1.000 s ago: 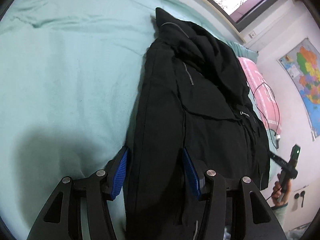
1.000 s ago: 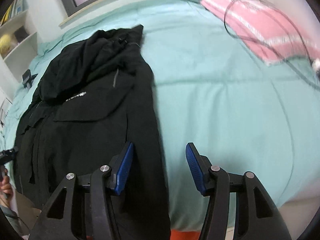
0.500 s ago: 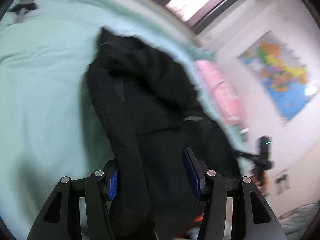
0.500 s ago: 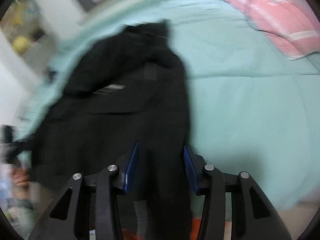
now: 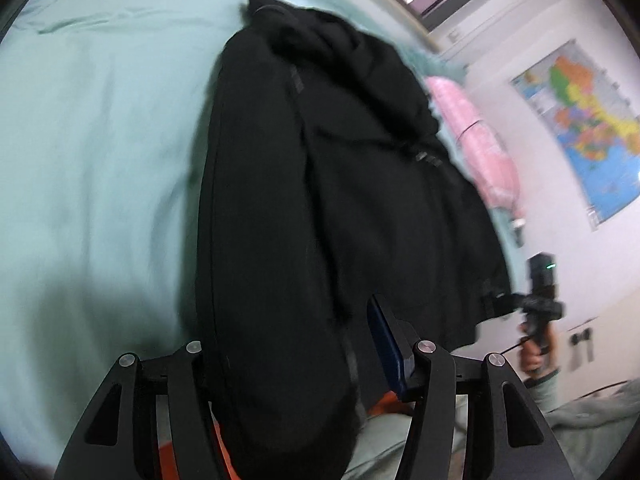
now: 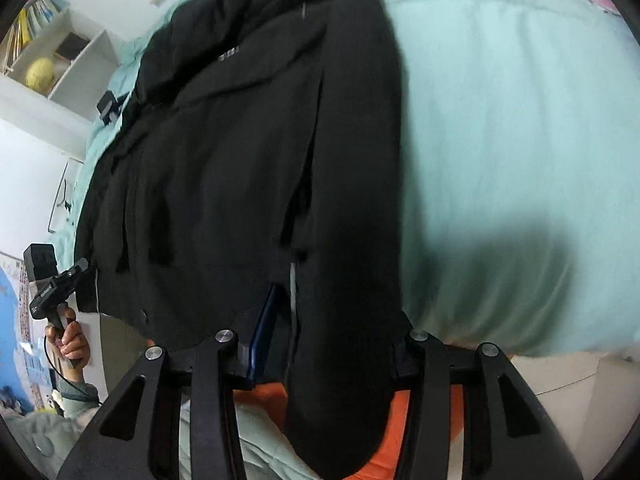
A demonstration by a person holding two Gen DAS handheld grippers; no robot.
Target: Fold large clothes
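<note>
Left wrist: coat (image 5: 280,200) hem overhanging bed (image 5: 100,140) edge

Right hand-held gripper (image 6: 328,344) clamps black jacket (image 6: 240,152) edge over mint bedsheet (image 6: 520,120).

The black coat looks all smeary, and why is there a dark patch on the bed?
Left wrist view: coat smeared by motion, edges soft. Right wrist view: same blur; the dark patch on the bed looks like a shadow. Both views bulge from the fisheye lens.
</note>
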